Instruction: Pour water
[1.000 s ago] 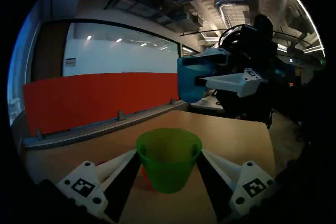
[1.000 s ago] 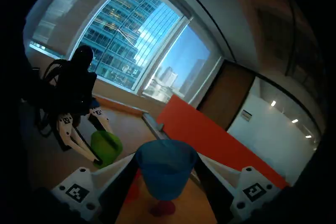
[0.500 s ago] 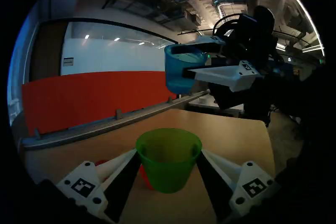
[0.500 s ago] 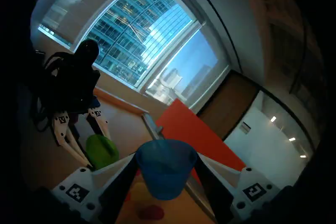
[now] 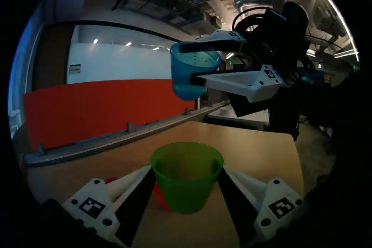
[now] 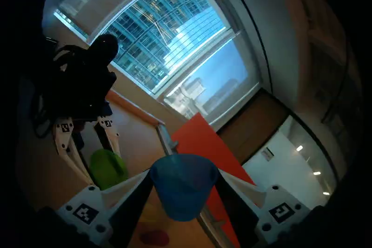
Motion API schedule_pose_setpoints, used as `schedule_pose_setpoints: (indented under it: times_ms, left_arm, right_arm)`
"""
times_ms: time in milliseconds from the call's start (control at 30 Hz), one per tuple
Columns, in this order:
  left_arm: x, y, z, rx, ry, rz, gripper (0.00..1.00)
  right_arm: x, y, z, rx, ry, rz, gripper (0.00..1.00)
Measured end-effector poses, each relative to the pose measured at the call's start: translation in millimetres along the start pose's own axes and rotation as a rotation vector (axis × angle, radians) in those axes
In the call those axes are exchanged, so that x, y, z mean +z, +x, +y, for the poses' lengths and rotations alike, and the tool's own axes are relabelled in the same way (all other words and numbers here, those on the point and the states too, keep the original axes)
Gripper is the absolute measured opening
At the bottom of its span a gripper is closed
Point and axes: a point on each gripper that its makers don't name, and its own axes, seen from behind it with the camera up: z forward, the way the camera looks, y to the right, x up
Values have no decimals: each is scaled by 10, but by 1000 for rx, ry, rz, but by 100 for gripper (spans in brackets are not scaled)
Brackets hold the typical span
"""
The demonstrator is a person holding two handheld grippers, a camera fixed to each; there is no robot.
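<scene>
**Left gripper view.** The left gripper (image 5: 186, 170) is observed clamped on a green cup (image 5: 187, 191). Both white fingers are pressed against the cup's sides, one at each flank, with the jaws set at cup width. The cup is held upright, mouth up, low over a wooden table (image 5: 260, 148). Whether its base touches the tabletop cannot be determined, and its contents cannot be told. A red spot (image 5: 160, 197) is seen on the table just behind the cup's lower left edge (partly hidden by the cup).

A blue cup (image 5: 182, 87) is recorded up in the air, above and beyond the green cup and apart from it. It is gripped by the right gripper (image 5: 185, 63), which reaches in from the right with one finger over the cup and one under it. The mouth is tipped slightly toward the camera. Whether water is inside cannot be told. A red partition (image 5: 102, 103) is noted along the far edge of the table.

**Right gripper view.** The right gripper is seen closed around the blue cup, with both fingers laid against its wall. The left gripper and the green cup are seen lower left, farther off, over the table. A large window (image 6: 186, 52) with tall buildings outside is recorded behind them.
</scene>
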Motion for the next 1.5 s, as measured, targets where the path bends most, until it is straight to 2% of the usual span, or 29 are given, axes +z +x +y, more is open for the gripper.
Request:
schedule_pose_setpoints:
  times_ms: [1000,1500]
  left_arm:
    - [24,8,53,0,-16,6,85]
    - [23,1,62,-3,-21,7,85]
  right_arm:
    - [221,88,67,-260,-19,-8,91]
    - [264,84,124,-324,-36,-10,91]
